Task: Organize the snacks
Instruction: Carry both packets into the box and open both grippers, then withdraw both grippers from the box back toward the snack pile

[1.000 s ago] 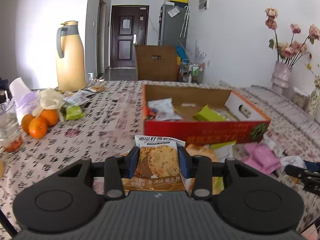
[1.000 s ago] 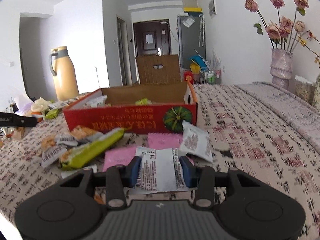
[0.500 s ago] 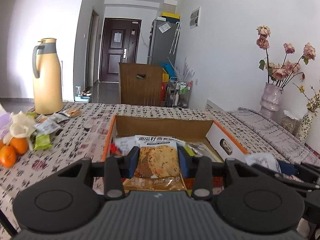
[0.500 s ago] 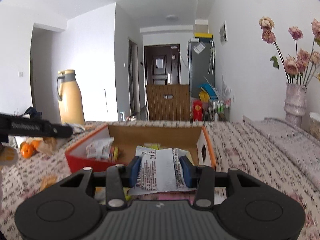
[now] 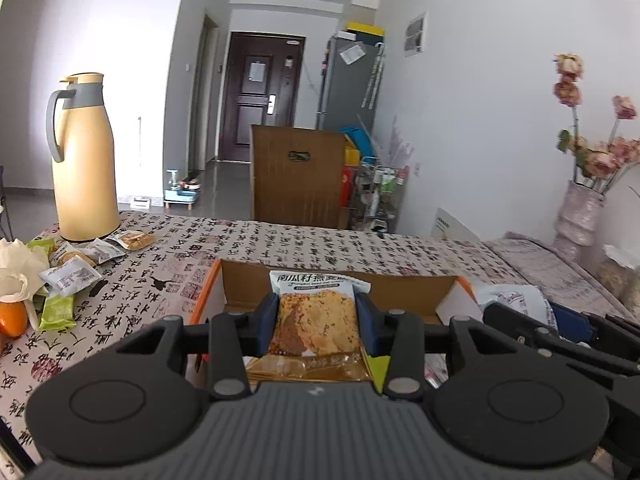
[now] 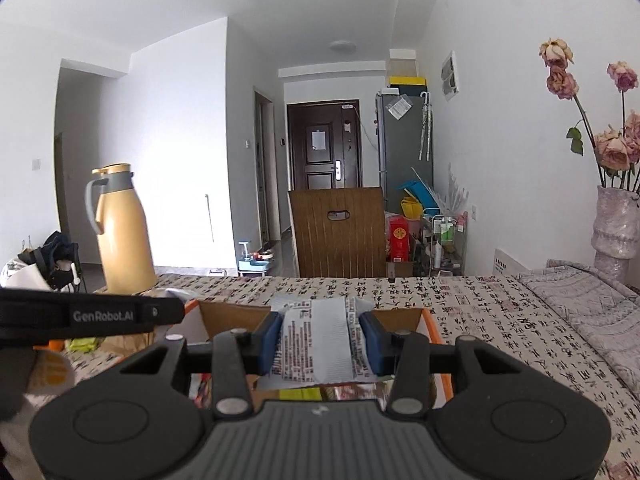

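Note:
My left gripper [image 5: 317, 322] is shut on an oat-crisp snack packet [image 5: 316, 320] and holds it above the open cardboard box [image 5: 400, 292]. My right gripper [image 6: 319, 338] is shut on a white snack packet [image 6: 320, 340], back side up, above the same box [image 6: 236, 316]. The right gripper also shows at the right of the left wrist view [image 5: 560, 340], with its white packet [image 5: 508, 300]. The left gripper's body crosses the left of the right wrist view [image 6: 88, 314]. Most of the box's inside is hidden by the grippers.
A yellow thermos jug [image 5: 82, 160] stands at the table's far left, with several loose snack packets [image 5: 76, 268] and an orange [image 5: 12, 318] near it. A vase of dried roses [image 5: 580, 216] stands at the right. A wooden chair [image 5: 296, 176] is behind the table.
Both grippers have risen from the table and moved forward over the box, each still holding its packet. The loose snacks in front of the box have dropped out of view.

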`<state>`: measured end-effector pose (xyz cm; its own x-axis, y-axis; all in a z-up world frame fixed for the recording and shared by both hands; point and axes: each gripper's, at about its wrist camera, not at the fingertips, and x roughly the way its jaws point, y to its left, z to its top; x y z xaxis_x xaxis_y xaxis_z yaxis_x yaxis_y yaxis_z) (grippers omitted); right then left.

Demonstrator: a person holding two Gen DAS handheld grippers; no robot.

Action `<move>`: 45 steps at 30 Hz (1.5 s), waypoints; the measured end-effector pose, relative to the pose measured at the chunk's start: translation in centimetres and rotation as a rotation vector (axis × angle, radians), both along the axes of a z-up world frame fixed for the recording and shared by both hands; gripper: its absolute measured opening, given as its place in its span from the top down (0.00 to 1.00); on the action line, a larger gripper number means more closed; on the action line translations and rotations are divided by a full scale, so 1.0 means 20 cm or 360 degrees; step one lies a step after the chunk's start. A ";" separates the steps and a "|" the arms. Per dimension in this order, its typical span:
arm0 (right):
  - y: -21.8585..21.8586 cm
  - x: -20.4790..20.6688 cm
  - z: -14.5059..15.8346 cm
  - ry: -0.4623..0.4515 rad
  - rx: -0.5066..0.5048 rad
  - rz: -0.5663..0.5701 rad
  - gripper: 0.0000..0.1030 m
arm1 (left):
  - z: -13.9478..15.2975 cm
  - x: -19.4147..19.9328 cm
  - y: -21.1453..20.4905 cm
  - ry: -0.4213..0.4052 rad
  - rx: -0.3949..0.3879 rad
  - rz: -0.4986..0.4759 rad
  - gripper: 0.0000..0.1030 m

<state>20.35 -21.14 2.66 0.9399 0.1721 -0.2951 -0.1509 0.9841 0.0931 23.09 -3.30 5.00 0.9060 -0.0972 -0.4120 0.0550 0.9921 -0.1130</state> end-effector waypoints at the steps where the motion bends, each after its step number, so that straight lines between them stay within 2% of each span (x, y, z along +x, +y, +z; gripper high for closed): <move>1: 0.00 0.04 -0.01 0.0008 0.0013 -0.0012 0.59 | -0.01 0.03 0.00 0.0004 -0.0002 0.0021 0.59; 9: -0.02 0.19 -0.17 0.0122 0.0038 -0.0027 0.59 | -0.15 0.16 0.05 0.0033 -0.0022 0.0073 0.59; 13: 0.00 0.20 -0.22 0.0168 0.0002 -0.0016 0.59 | -0.22 0.21 0.07 0.0121 -0.0011 0.0059 0.59; 19: 0.01 0.20 -0.24 0.0202 -0.0022 -0.0058 0.56 | -0.22 0.18 0.07 0.0093 -0.0012 0.0062 0.56; 20: 0.01 0.19 -0.24 0.0205 -0.0024 -0.0063 0.55 | -0.21 0.17 0.07 0.0087 -0.0010 0.0071 0.46; 21: 0.01 0.19 -0.24 0.0207 -0.0019 -0.0063 0.49 | -0.20 0.16 0.07 0.0072 -0.0015 0.0078 0.29; 22: 0.01 0.19 -0.24 0.0200 -0.0016 -0.0070 0.38 | -0.19 0.15 0.06 0.0048 -0.0013 0.0091 0.20; 23: 0.01 0.18 -0.24 0.0186 -0.0017 -0.0084 0.24 | -0.18 0.13 0.06 0.0024 -0.0002 0.0112 0.06; 24: 0.00 0.18 -0.23 0.0177 -0.0018 -0.0095 0.16 | -0.18 0.12 0.06 0.0000 0.0010 0.0145 0.00; 25: 0.00 0.17 -0.23 0.0165 -0.0016 -0.0108 0.08 | -0.17 0.11 0.06 -0.0029 0.0014 0.0166 0.00; 28: -0.02 0.17 -0.22 0.0165 -0.0004 -0.0131 0.00 | -0.16 0.11 0.07 -0.0022 0.0000 0.0184 0.00; 31: -0.02 0.17 -0.23 0.0176 -0.0001 -0.0131 0.00 | -0.18 0.13 0.07 0.0013 -0.0009 0.0194 0.00; 38: -0.03 0.18 -0.23 0.0188 -0.0013 -0.0142 0.00 | -0.17 0.12 0.09 0.0007 -0.0026 0.0208 0.00; 45: -0.02 0.12 -0.14 0.0135 -0.0019 -0.0118 0.00 | -0.09 0.08 0.09 -0.0001 -0.0064 0.0197 0.00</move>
<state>22.74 -21.53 -0.09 0.9215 0.0988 -0.3756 -0.0697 0.9935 0.0903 24.72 -1.57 3.17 0.9124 -0.0008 -0.4093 -0.0677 0.9860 -0.1527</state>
